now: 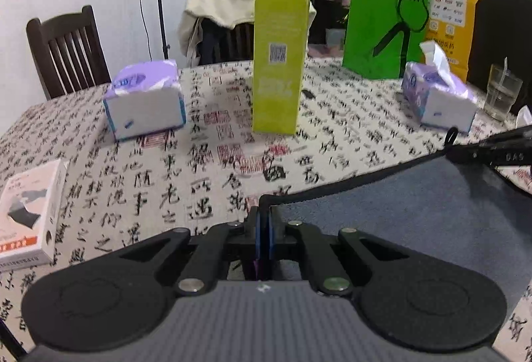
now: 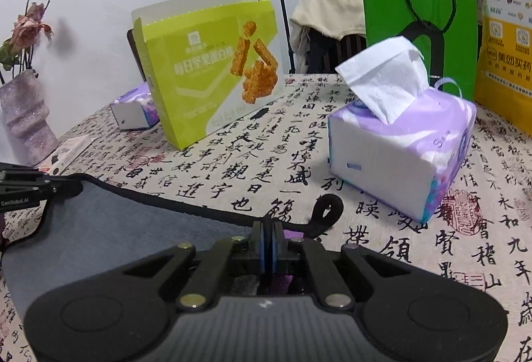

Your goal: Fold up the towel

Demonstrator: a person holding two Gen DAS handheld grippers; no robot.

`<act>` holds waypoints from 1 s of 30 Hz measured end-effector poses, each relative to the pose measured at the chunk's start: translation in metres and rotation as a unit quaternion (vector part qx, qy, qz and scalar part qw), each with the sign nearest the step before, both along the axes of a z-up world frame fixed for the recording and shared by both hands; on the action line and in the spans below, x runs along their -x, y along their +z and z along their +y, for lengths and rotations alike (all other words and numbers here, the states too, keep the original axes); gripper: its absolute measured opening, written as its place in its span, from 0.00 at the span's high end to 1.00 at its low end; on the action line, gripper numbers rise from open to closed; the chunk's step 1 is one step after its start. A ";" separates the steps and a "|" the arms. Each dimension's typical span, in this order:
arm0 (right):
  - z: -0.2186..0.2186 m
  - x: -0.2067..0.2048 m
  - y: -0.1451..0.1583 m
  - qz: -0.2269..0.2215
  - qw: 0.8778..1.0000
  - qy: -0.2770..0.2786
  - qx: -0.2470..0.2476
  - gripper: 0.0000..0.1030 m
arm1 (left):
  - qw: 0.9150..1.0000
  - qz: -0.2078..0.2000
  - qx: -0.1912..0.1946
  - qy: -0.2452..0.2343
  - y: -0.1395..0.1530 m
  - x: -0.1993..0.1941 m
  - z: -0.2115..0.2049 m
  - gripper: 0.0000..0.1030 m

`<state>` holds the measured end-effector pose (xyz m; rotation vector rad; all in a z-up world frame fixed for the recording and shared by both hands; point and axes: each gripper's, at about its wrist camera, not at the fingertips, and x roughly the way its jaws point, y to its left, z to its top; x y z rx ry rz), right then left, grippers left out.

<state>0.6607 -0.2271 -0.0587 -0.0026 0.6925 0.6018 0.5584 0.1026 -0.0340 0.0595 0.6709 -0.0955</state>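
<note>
A grey-blue towel (image 1: 399, 212) with a black hem is held up over the table, stretched between my two grippers. My left gripper (image 1: 265, 212) is shut on the towel's left corner. My right gripper (image 2: 267, 229) is shut on the other corner, by the black hanging loop (image 2: 327, 210). The towel (image 2: 109, 229) runs from it to the left. The right gripper (image 1: 492, 151) shows at the right edge of the left wrist view, and the left gripper (image 2: 30, 189) at the left edge of the right wrist view.
On the calligraphy tablecloth (image 1: 186, 182) stand a lime snack box (image 1: 277, 62), two purple tissue packs (image 1: 144, 99) (image 1: 439, 96), a green bag (image 1: 385, 19), a yellow bag (image 1: 449, 13), a glass (image 1: 502, 92) and a white box (image 1: 26, 212). A flower vase (image 2: 23, 116) stands at the left.
</note>
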 end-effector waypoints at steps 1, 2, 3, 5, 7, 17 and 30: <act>0.000 -0.001 -0.001 0.000 1.000 0.001 0.002 0.95 | 1.000 0.001 -0.001 0.001 -0.003 -0.001 0.000 0.95; 0.001 -0.001 -0.001 0.000 1.000 0.001 0.004 0.95 | 1.000 0.001 0.002 0.002 -0.004 0.000 0.001 0.95; 0.001 -0.001 0.000 -0.002 1.000 0.000 0.005 0.95 | 1.000 -0.002 0.004 0.002 -0.003 0.000 0.002 0.95; 0.003 0.000 0.001 -0.009 1.000 -0.001 0.010 0.94 | 1.000 -0.011 0.009 0.001 0.001 0.002 0.003 0.95; 0.004 0.001 0.002 -0.011 1.000 -0.001 0.015 0.93 | 1.000 -0.012 0.007 0.001 0.003 0.000 0.004 0.94; 0.002 -0.001 0.001 -0.011 1.000 -0.008 0.018 0.86 | 1.000 -0.006 -0.002 0.007 -0.005 -0.009 0.007 0.87; -0.009 0.019 0.021 -0.031 0.998 -0.036 0.039 0.55 | 1.000 -0.024 -0.017 0.002 0.018 0.023 -0.001 0.25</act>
